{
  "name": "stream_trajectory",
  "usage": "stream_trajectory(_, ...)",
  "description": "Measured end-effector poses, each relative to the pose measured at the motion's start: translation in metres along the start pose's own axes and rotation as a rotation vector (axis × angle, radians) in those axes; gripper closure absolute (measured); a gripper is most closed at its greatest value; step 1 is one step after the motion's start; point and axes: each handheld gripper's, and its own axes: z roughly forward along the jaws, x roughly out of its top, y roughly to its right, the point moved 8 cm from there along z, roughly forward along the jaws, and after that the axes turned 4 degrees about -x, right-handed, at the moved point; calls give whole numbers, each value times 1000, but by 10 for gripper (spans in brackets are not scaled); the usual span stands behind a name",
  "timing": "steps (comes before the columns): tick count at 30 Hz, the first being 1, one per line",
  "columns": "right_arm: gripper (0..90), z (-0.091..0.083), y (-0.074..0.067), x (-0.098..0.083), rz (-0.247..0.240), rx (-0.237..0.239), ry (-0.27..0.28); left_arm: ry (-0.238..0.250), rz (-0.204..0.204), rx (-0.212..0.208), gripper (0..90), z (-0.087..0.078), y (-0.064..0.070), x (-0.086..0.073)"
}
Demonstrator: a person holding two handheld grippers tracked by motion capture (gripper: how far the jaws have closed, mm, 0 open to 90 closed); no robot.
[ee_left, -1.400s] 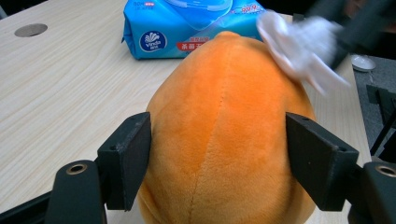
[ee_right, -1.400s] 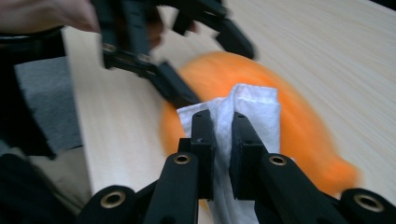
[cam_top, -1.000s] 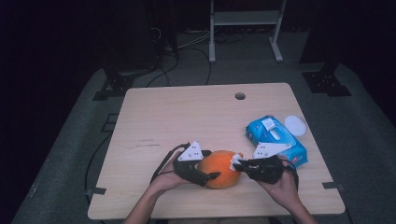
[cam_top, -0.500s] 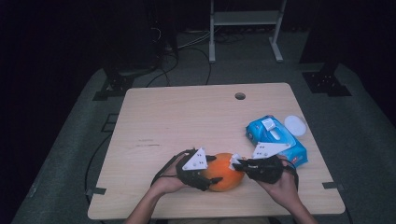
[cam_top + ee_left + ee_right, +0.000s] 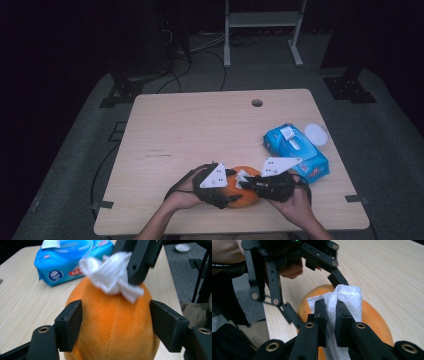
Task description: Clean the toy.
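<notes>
Near the front edge of the table [image 5: 165, 130], a little right of its middle, sat an orange plush ball [image 5: 242, 192], round and soft, with a seam running down its side. The left gripper [image 5: 231, 189] came at it from the left. Its jaws had just been closing, and they stood one on each side of the plush ball, the pads [image 5: 69, 325] against its flanks and gripping it. The right gripper [image 5: 246, 181] reached in from the right, its jaws drawn narrow and pinched on a white wipe [image 5: 345, 305]. The wipe was crumpled and rested on the top of the plush ball, touching the orange fabric. In the left gripper view the wipe bunched out to one side of the black jaw that held it.

Both of the person's hands were low over the front edge, the forearms coming in from that side, and the two grippers met over the ball, close together.

Toward the right edge of the table, behind the right gripper, lay a blue pack of wipes [image 5: 295, 150], flat and at a slant, with its flap lifted. Just beyond the pack, at the right edge, lay a small white round lid [image 5: 316, 134]. Near the back edge the table had a small round hole [image 5: 257, 103].
</notes>
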Motion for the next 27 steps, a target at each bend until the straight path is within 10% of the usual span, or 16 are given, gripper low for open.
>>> stream_trajectory(7, 812, -6, 23, -17, 50, -46, -31, 12, -93, 9, 297, -9, -17, -14)
stream_trajectory(15, 811, 1, 10, -8, 13, -40, -13, -1, -15, 12, 257, -5, -6, 0)
stream_trajectory(22, 811, -8, 30, -17, 48, -101, -22, 32, -145, 23, 321, -17, -25, -16)
stream_trajectory(27, 811, -3, 25, -17, 53, -84, -15, 48, -115, 13, 200, -12, -18, -5)
